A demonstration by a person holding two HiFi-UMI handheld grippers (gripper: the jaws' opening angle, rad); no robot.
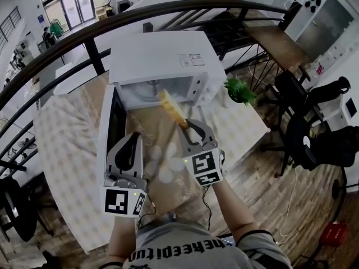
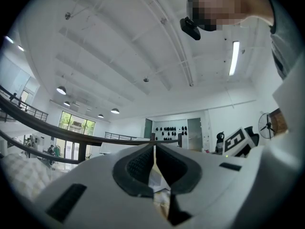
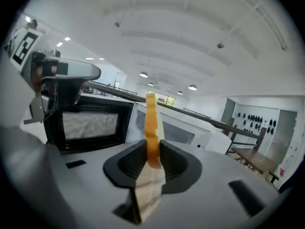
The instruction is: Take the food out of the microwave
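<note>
The white microwave [image 1: 162, 58] stands on the table with its door [image 1: 115, 125] swung open to the left. My right gripper [image 1: 189, 126] is shut on a flat yellow-orange piece of food [image 1: 173, 110], held up in front of the oven's opening. In the right gripper view the food [image 3: 151, 123] stands edge-on between the pads of that gripper [image 3: 153, 154], with the open door [image 3: 90, 125] behind on the left. My left gripper [image 1: 133, 142] hovers beside the door's lower edge. Its pads meet with nothing between them [image 2: 155, 151].
A checked cloth covers the table [image 1: 61, 150]. A small green plant [image 1: 241, 90] sits to the right of the microwave. A black railing [image 1: 84, 38] curves behind the table. Black office chairs [image 1: 305, 139] stand on the wooden floor to the right.
</note>
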